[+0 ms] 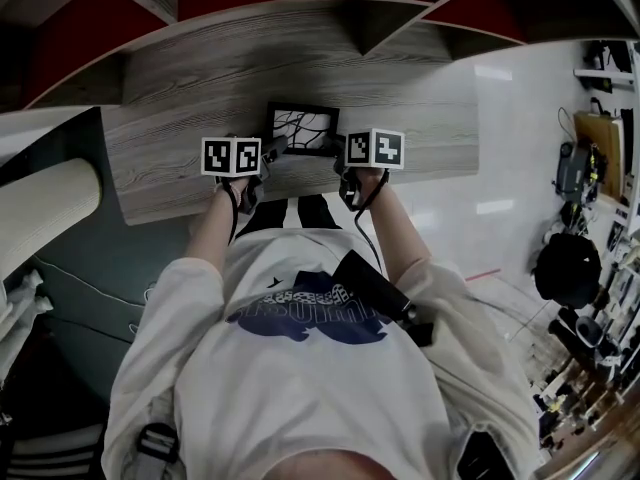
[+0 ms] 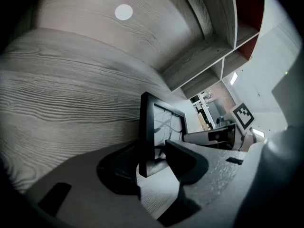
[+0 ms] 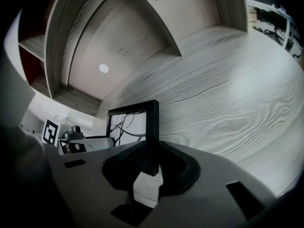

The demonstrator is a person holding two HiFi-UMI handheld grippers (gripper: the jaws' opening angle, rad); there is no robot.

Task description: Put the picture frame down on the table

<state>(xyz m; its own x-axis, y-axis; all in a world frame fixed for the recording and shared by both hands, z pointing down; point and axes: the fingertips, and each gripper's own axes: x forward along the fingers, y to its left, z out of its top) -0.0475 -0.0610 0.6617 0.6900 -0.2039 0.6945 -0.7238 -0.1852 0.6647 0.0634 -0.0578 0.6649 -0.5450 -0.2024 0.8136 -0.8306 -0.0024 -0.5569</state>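
Our left gripper [image 2: 154, 158] has its jaws closed on the left side bar of the picture frame [image 1: 302, 128]. Our right gripper [image 3: 151, 158] is closed the same way on the right side bar. So the frame hangs between both tools, neither hand nearer than the other.

It stands upright with its long axis running left to right from one gripper to the other. The face, black looping lines on white, is turned toward us. It sits directly ahead of both sets of jaws, over the near part of the grey wood-grain table [image 1: 420, 118]. We cannot tell whether its lower edge touches the wood yet.

As we judge it, the coming move turns on keeping that axis level while both hands go down together.

No brand or label shows on the frame. The marker cube [image 1: 231, 156] carries only square patterns, and the shirt print [image 1: 305, 310] is unreadable.
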